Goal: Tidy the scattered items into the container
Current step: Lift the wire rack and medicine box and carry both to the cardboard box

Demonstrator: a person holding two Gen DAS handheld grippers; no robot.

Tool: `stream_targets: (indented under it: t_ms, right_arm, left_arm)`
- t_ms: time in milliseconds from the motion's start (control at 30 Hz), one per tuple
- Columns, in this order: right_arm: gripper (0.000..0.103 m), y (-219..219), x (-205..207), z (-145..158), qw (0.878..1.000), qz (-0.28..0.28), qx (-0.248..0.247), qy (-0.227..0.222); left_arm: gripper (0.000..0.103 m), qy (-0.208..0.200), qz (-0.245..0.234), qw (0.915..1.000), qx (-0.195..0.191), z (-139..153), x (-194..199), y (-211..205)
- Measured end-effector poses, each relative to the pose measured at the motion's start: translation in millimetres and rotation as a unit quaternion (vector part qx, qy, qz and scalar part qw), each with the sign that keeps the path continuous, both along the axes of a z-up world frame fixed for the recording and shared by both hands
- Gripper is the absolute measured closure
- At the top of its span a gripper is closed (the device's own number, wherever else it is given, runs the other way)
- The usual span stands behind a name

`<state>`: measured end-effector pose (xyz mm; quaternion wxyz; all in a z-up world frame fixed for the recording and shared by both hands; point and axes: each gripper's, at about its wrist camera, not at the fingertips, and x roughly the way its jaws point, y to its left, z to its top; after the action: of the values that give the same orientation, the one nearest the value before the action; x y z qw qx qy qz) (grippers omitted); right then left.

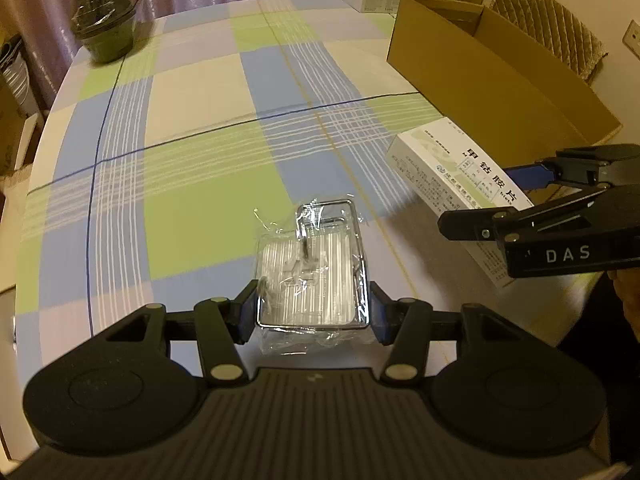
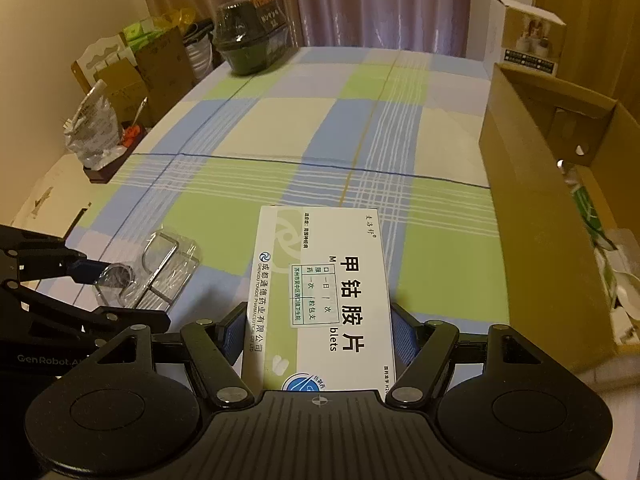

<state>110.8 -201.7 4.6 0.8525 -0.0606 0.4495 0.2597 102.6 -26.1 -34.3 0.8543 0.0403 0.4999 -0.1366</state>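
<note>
My left gripper point(image 1: 312, 312) is shut on a chrome wire rack wrapped in clear plastic point(image 1: 312, 268), holding it by its near end over the checked tablecloth. The rack also shows in the right wrist view point(image 2: 156, 276), with the left gripper at its left. My right gripper point(image 2: 320, 336) is shut on a white medicine box with Chinese print point(image 2: 324, 292). The same box shows in the left wrist view point(image 1: 456, 184), just in front of the open cardboard box point(image 1: 500, 72). In the right wrist view the cardboard box point(image 2: 532, 208) stands at the right and holds several white items.
A dark lidded bowl point(image 1: 106, 28) stands at the far left corner of the table. A white carton point(image 2: 528, 36) stands behind the cardboard box. Bags, boxes and clutter point(image 2: 100, 132) lie beyond the table's left edge. A padded chair point(image 1: 552, 28) is behind the cardboard box.
</note>
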Motion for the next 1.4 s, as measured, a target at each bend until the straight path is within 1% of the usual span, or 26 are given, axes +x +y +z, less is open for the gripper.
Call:
stream_targets:
  t_ms: [400,733,1000,1400]
  right_arm:
    - [0.03,-27,-31,30,0.999,-0.021,0.018,-0.023]
    - [0.03,-43,-47,49,0.998,-0.03,0.026,-0.041]
    - [0.03,-71,-55,64,0.996,-0.056,0.027,-0.057]
    - [0.03,-116,-60,77,0.992,-0.1,0.026,-0.071]
  left_arm:
    - [0.054,-0.014,0.021,0.9995,-0.017,23,-36,-13]
    - [0.054,-0.029,0.017,0.9992,-0.021,43,-54,-26]
    - [0.054,-0.037,0.018,0.9983,-0.04,55,-56,-45]
    - [0.054,-0.045,-0.001,0.9972,-0.06,67,-54,-84]
